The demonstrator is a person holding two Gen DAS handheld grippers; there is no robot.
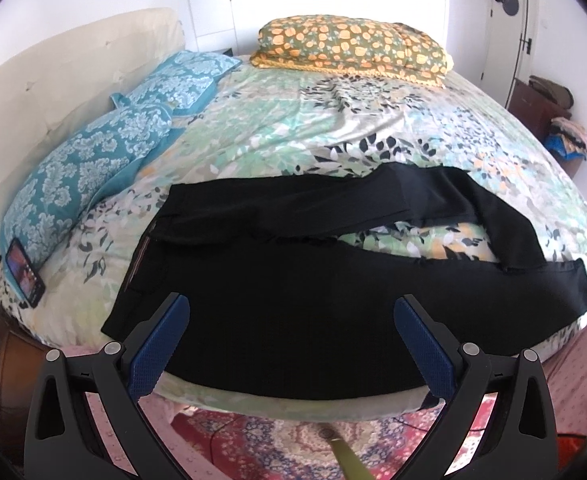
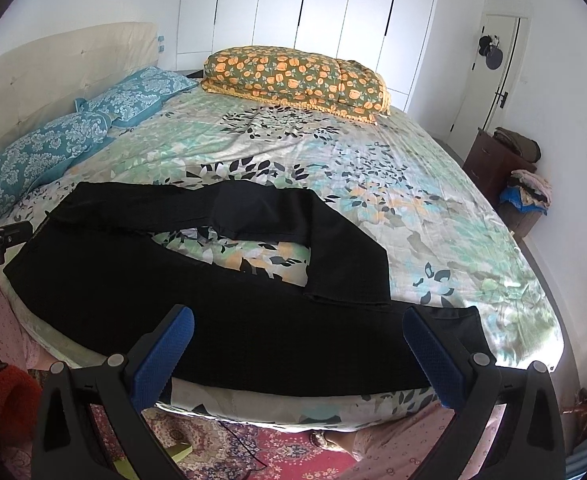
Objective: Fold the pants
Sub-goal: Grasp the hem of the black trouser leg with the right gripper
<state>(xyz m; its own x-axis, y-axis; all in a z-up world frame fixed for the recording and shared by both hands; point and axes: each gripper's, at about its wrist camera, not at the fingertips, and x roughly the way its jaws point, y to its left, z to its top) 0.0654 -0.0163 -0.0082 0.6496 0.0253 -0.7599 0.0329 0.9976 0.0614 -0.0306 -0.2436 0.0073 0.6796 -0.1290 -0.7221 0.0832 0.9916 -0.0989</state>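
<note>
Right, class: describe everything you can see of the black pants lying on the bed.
The black pants are plain dark cloth with a striped inner waistband at the left end. They lie flat along the near edge of the bed, on its floral cover. The near leg is stretched straight to the right. The far leg is bent back on itself, its hem resting on the near leg, with cover showing between them. Both the left gripper and the right gripper are open above them, not touching.

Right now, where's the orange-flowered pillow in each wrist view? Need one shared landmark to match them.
Left wrist: orange-flowered pillow top centre-right, at the bed's far edge.
Right wrist: same pillow top centre, slightly left.
Shared landmark: the black pants laid across the near edge of the bed, below the pillow in both views.
</note>
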